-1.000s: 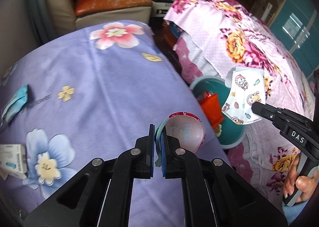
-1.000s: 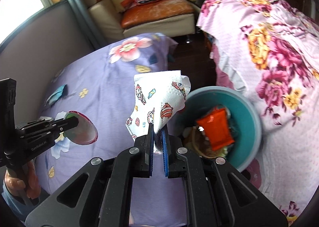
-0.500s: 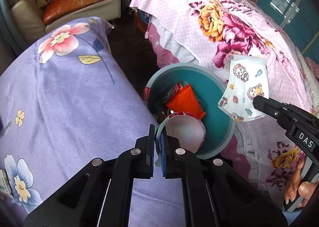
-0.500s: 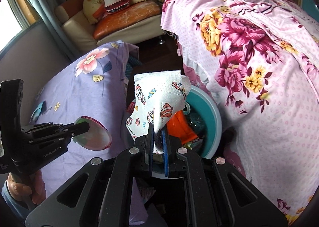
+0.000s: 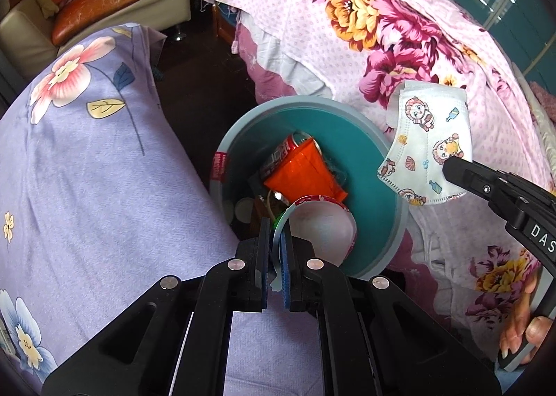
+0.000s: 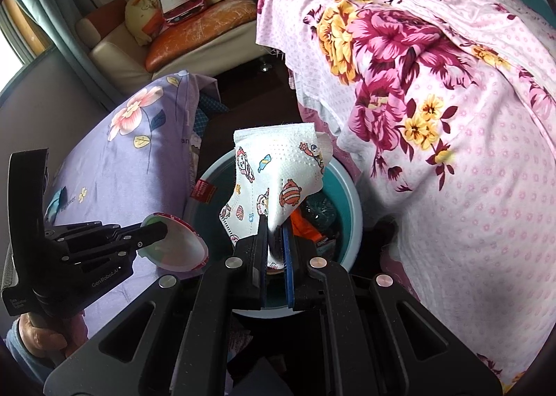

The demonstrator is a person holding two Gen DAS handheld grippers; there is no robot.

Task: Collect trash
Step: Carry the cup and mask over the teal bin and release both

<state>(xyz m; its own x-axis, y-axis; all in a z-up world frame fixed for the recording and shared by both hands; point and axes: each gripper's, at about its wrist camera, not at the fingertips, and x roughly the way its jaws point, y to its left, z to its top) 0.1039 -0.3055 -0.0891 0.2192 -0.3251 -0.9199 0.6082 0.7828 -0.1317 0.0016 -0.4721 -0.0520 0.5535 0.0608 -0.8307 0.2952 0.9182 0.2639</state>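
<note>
A narrow gap of dark floor runs between a lilac flowered bedspread (image 5: 87, 170) on the left and a pink peony quilt (image 5: 399, 31) on the right, with a teal bin (image 5: 385, 166) standing in it, an orange wrapper (image 5: 302, 173) and a red can (image 5: 278, 156) inside. The left gripper (image 5: 276, 250) is clamped on the rim of a round foil lid (image 5: 323, 225) over the bin's near edge. The right gripper (image 6: 276, 239) pinches a cartoon-printed child's face mask (image 6: 274, 173) above the bin.
</note>
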